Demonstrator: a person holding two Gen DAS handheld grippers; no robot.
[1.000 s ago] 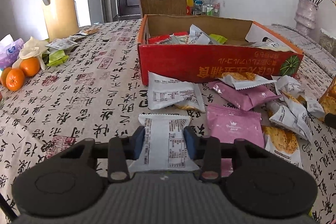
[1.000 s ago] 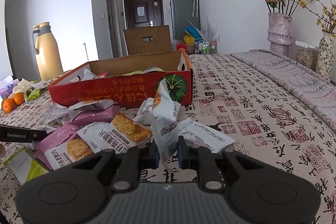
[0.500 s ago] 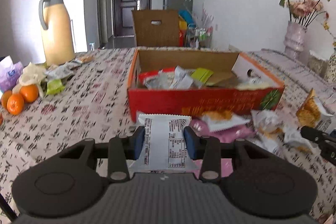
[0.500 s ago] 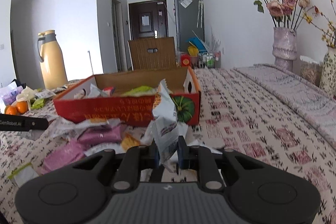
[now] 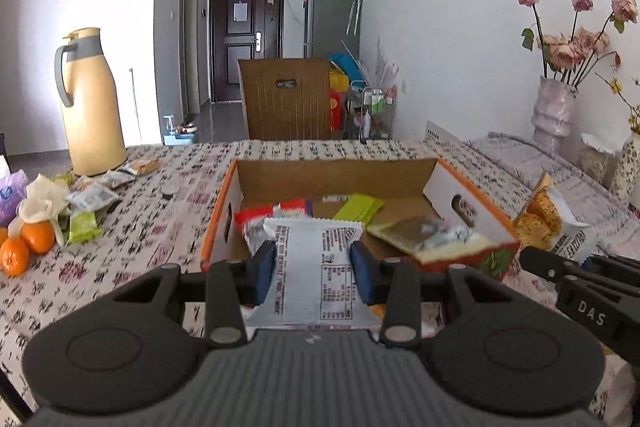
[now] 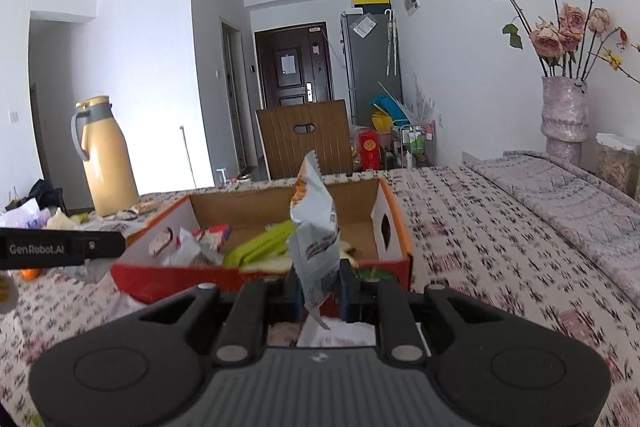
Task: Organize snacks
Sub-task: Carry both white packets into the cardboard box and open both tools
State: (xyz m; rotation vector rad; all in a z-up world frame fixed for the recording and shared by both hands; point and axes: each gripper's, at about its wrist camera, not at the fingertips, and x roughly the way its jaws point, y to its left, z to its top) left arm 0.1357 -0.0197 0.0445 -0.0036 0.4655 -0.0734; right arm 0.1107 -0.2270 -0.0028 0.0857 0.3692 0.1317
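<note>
Left gripper [image 5: 312, 277] clamps a flat white printed snack packet [image 5: 314, 267]; right gripper [image 6: 320, 293] pinches a crinkled white-orange snack bag [image 6: 316, 227] upright, both mid-frame before the red cardboard box [image 6: 260, 279].

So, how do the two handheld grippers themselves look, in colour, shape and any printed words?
Both are matte black plastic. The left gripper and the right gripper each have a ribbed grey centre, two round discs, metal pivot pins and blue finger pads. Seen from the other camera, one shows "DAS" in white, the other "GenRobot.AI". No hands, sleeves or cables are visible.
</note>
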